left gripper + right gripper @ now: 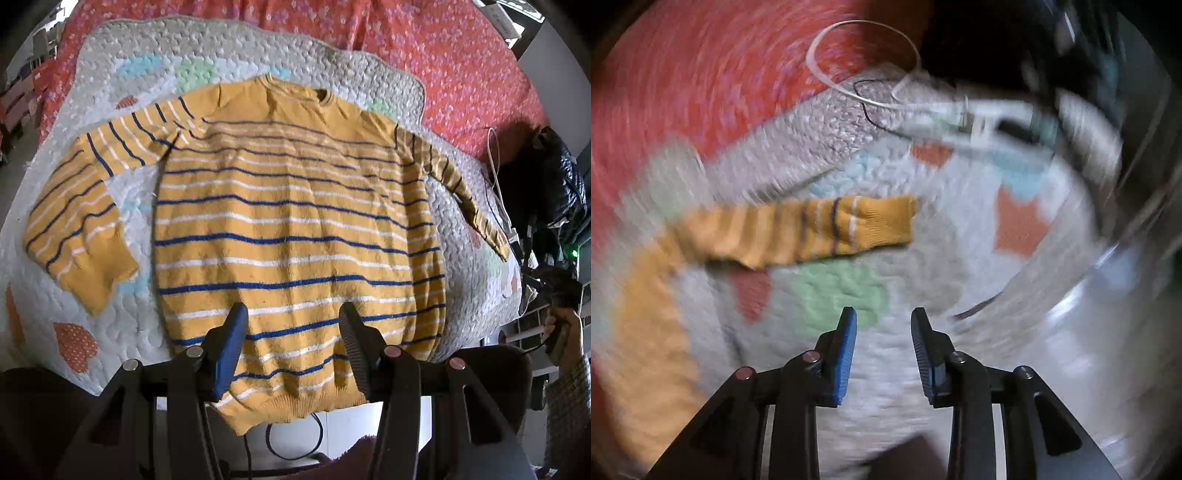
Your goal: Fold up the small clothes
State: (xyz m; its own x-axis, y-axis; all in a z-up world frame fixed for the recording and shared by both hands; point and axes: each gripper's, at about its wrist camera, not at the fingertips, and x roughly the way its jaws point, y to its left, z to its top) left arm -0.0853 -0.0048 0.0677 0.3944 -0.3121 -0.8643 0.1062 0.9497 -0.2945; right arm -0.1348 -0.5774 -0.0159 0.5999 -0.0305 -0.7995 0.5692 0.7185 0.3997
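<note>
Yellow striped sweater flat on one quilt, two sleeves spread, left gripper and right gripper jaws released

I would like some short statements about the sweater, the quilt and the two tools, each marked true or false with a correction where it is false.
1. The sweater lies spread flat on the quilt. True.
2. The sweater is plain green. False: it is yellow with blue and white stripes.
3. The left tool has its fingers apart over the lower part of the sweater. True.
4. The right tool holds the sleeve cuff. False: its fingers are apart with nothing between them, and the cuff lies farther ahead on the quilt.
5. Both sleeves are folded across the chest. False: each sleeve lies out to its side.
</note>
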